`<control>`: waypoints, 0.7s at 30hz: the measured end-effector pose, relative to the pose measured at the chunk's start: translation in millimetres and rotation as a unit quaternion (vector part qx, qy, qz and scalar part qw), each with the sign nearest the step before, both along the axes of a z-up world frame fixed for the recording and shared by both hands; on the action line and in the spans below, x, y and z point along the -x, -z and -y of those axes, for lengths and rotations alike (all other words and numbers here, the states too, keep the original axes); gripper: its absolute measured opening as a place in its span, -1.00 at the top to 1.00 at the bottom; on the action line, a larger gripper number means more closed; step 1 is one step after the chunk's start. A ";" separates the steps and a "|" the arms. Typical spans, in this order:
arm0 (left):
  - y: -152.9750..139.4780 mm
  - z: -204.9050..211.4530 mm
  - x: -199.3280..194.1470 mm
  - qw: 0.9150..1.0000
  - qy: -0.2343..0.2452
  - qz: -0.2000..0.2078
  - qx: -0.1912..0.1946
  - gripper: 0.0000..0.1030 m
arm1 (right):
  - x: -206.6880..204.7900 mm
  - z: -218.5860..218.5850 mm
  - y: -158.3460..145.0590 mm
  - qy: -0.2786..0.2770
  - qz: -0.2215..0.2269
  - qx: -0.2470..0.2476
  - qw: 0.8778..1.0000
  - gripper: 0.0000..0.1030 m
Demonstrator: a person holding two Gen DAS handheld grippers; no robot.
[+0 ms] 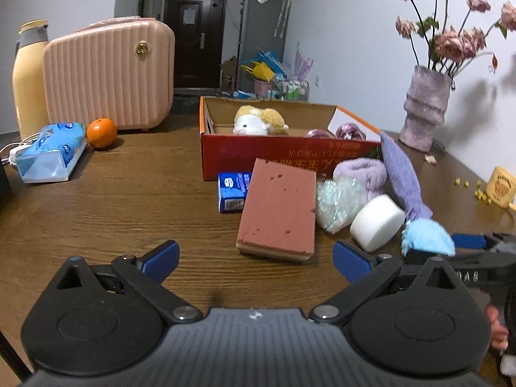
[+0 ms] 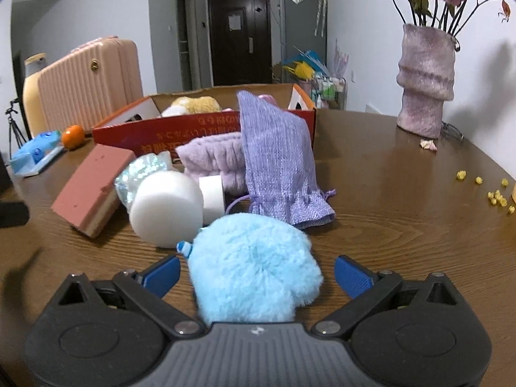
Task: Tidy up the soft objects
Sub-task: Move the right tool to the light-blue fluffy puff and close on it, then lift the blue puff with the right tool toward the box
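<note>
Blue pompom (image 2: 254, 264) on desk (image 2: 387, 225), between spread fingers of my right hand-held gripper (image 2: 257, 272); not yet clamped. My left hand-held gripper (image 1: 256, 259) wide, holding nothing, facing pink sponge (image 1: 279, 208). Red box (image 1: 283, 151) near desk's far edge holds 1 plush toy (image 1: 259, 121), some purple items. Left outside: 1 sponge, 1 white foam puck (image 1: 375, 222), 1 lilac headband (image 1: 361, 172), 1 purple pouch (image 2: 277, 161), 1 pompom. I judge task early.

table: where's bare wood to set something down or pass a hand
Bare wood lies between the blue tissue pack and the red cardboard box, and between the purple knit pouch and fuzzy purple vase. Crowded around the pink sponge block.
</note>
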State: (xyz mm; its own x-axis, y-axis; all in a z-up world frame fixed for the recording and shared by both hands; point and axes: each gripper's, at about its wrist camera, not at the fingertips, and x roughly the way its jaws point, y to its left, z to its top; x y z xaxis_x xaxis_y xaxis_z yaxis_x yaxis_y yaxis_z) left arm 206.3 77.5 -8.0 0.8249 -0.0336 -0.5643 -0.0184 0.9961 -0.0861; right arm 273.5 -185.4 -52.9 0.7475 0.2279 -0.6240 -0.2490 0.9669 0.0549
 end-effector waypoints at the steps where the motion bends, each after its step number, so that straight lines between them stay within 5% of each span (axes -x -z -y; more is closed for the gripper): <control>1: 1.4 -2.5 -1.4 1.000 0.002 -0.003 -0.001 -1.00 | -2.1 -1.6 1.1 0.003 -0.002 -0.001 1.000 -0.88; 9: 4.3 -22.9 -8.8 1.000 -0.003 -0.013 0.001 -1.00 | -7.7 -6.4 5.5 0.009 -0.014 0.000 1.000 -0.57; 21: 3.4 -24.7 -12.0 1.000 -0.020 -0.012 -0.008 -1.00 | -0.2 -8.6 -0.1 -0.022 0.002 -0.008 1.000 -0.45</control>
State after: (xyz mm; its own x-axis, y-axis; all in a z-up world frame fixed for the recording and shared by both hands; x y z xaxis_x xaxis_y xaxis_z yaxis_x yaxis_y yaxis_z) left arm 218.3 102.2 -11.4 0.8112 0.0085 -0.5846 -0.0605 0.9957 -0.0696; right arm 273.8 -176.8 -52.8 0.7389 0.2711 -0.6168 -0.2916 0.9540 0.0699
